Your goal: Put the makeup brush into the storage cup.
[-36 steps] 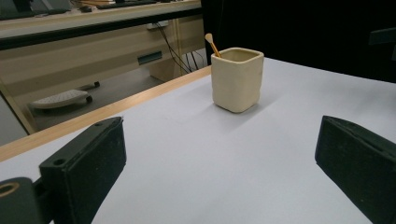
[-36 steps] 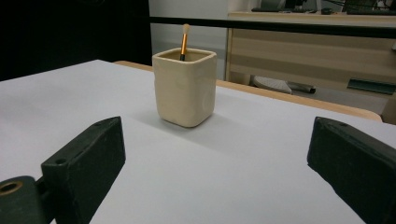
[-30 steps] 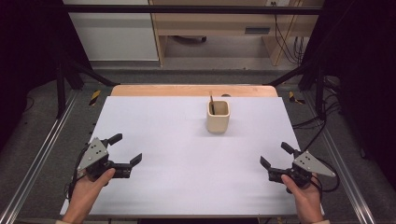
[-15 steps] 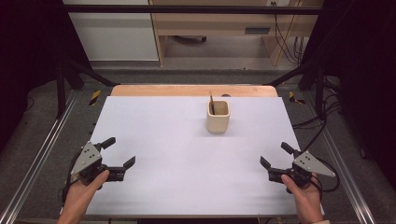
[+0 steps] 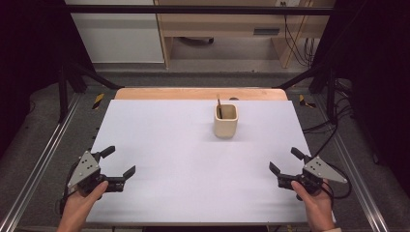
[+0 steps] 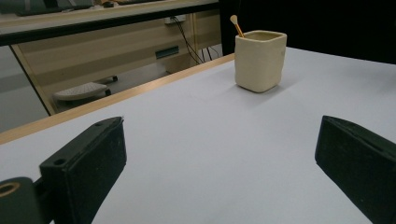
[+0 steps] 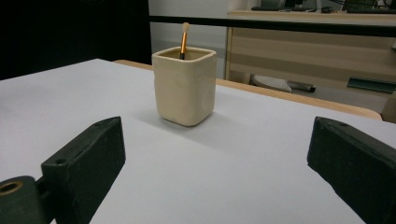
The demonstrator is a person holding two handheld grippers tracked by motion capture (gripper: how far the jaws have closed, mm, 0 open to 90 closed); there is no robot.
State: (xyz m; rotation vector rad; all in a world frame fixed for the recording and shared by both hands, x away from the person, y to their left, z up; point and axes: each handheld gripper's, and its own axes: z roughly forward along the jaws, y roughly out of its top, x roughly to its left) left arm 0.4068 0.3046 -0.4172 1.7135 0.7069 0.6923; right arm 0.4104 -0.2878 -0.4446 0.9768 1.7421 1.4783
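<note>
The cup (image 5: 226,120) is the landmark: a cream, square-sided holder standing upright on the white table (image 5: 193,145), toward its far edge and a little right of centre. A thin brush (image 5: 218,107) with an orange handle leans in the cup's far-left corner, its tip poking above the rim.

Both tools sit at the near edge, well apart from the cup. The left gripper (image 5: 117,162) is near-left of it, the right gripper (image 5: 285,161) near-right. Each has its 2 jaws spread wide and holds nothing, and both gripper views look between the jaws at the cup across bare table.

This looks like the starting step, with neither hand reaching yet. The right gripper is somewhat nearer the cup. The next move probably calls for 1 gripper to travel forward to the cup, either pinching the brush handle above the rim or closing on a wall, while keeping the cup from tipping.
</note>
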